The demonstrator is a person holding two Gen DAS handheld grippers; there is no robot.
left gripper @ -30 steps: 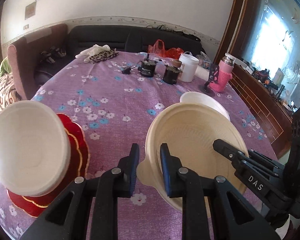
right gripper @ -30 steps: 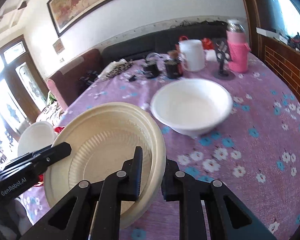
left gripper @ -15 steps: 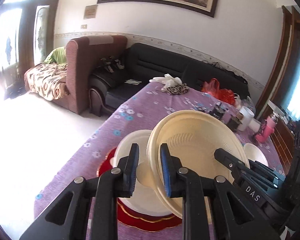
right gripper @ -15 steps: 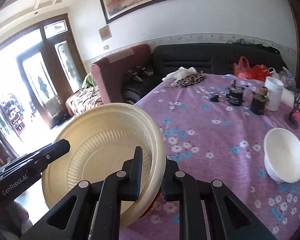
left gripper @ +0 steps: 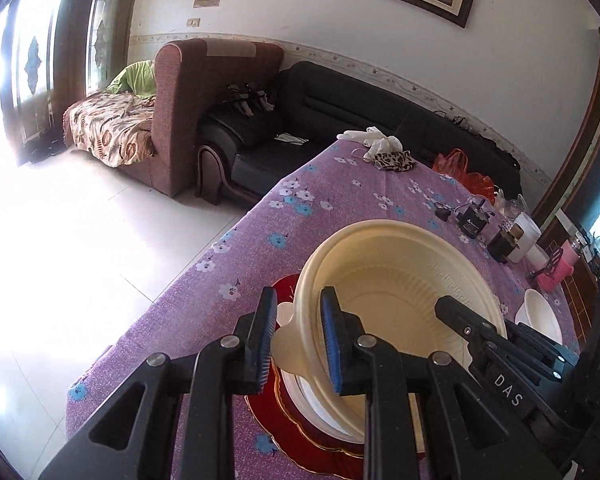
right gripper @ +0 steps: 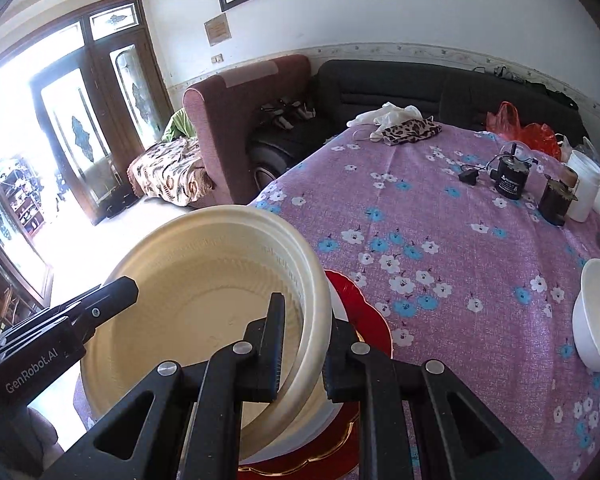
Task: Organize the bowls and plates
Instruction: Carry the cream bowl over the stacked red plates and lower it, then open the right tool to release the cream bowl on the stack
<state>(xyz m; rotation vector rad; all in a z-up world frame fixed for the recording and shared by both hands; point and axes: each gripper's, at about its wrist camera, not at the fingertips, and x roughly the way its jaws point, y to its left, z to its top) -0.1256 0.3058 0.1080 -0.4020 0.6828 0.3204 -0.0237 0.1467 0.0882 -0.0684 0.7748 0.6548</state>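
Both grippers hold one cream bowl (left gripper: 396, 296), also in the right wrist view (right gripper: 204, 300). My left gripper (left gripper: 298, 336) is shut on its rim tab on the left. My right gripper (right gripper: 304, 344) is shut on the opposite rim. The bowl hangs tilted just above a white bowl (left gripper: 320, 396) that sits on a red scalloped plate (left gripper: 296, 436), also seen in the right wrist view (right gripper: 360, 304). A second white bowl (right gripper: 596, 320) stands on the table to the right, small in the left wrist view (left gripper: 540, 316).
The round table has a purple flowered cloth (right gripper: 440, 208). At its far side stand black jars (right gripper: 510, 178), a white tub (right gripper: 584, 184), a pink bottle (left gripper: 560, 264) and a cloth heap (right gripper: 404, 124). The table edge and bright floor (left gripper: 80, 240) lie left, sofas beyond.
Both grippers carried the cream bowl leftward from beside the far white bowl, then lowered it over the white bowl on the red plate. Both grips stayed shut.
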